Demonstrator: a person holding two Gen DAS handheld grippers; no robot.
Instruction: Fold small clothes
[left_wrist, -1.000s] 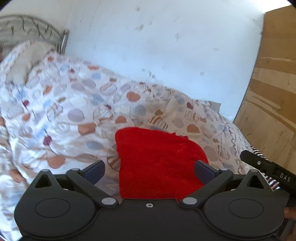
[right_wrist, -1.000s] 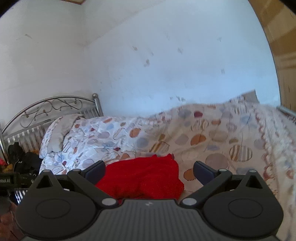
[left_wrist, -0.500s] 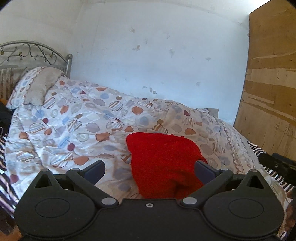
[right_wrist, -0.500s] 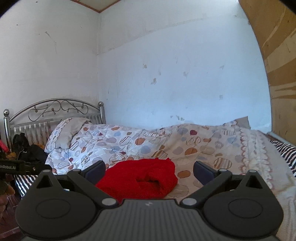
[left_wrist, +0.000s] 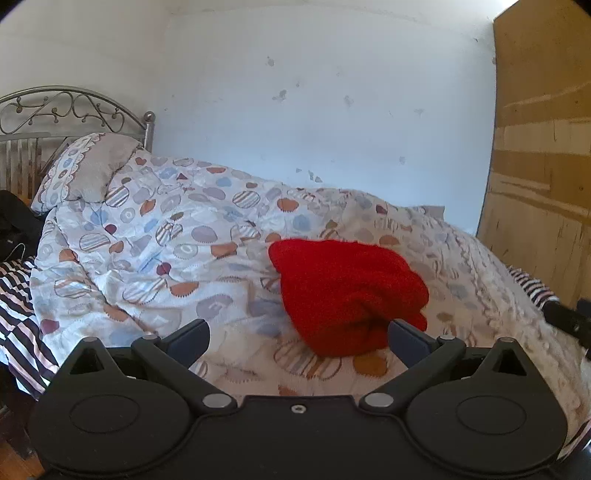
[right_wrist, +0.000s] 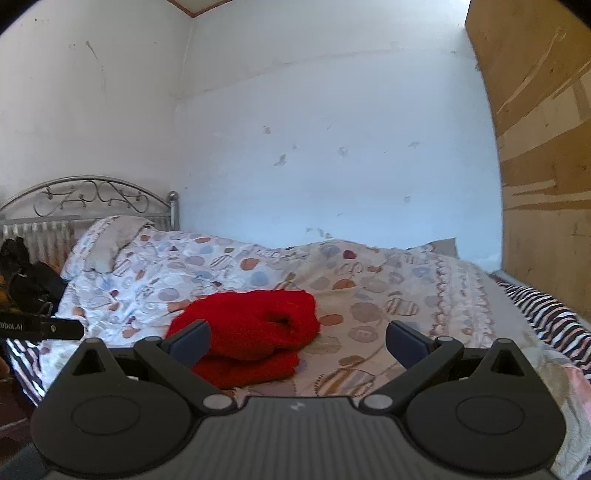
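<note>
One bed fills most of both views, covered w/ one white quilt (left_wrist: 155, 251) printed with round patches in blue, orange and striped. At the far left end stands one metal headboard (right_wrist: 88, 199) with curled ironwork, and one pillow (left_wrist: 88, 173) leans just beside it. A striped sheet (left_wrist: 18, 295) shows at the near left edge under the quilt, and again at the right edge of the bed. One brown wooden panel (right_wrist: 546, 147) stands on the right, next to the white wall.

One red garment (left_wrist: 347, 291) lies on the quilt, about the middle of the bed. It is folded into a thick bundle w/ two layers visible in the right wrist view (right_wrist: 255, 332); the upper layer has a small dark hollow, maybe a sleeve opening, but the picture is too soft to be sure.

At the left, near the headboard, some dark things (right_wrist: 26, 273) are piled; I cannot tell how many.

Two grippers are seen. The left gripper (left_wrist: 297, 338) has its fingers spread wide and holds nothing; the garment is just beyond its right finger. The right gripper (right_wrist: 297, 338) is also spread wide and empty, w/ the garment behind its left finger. Neither touches the cloth.
</note>
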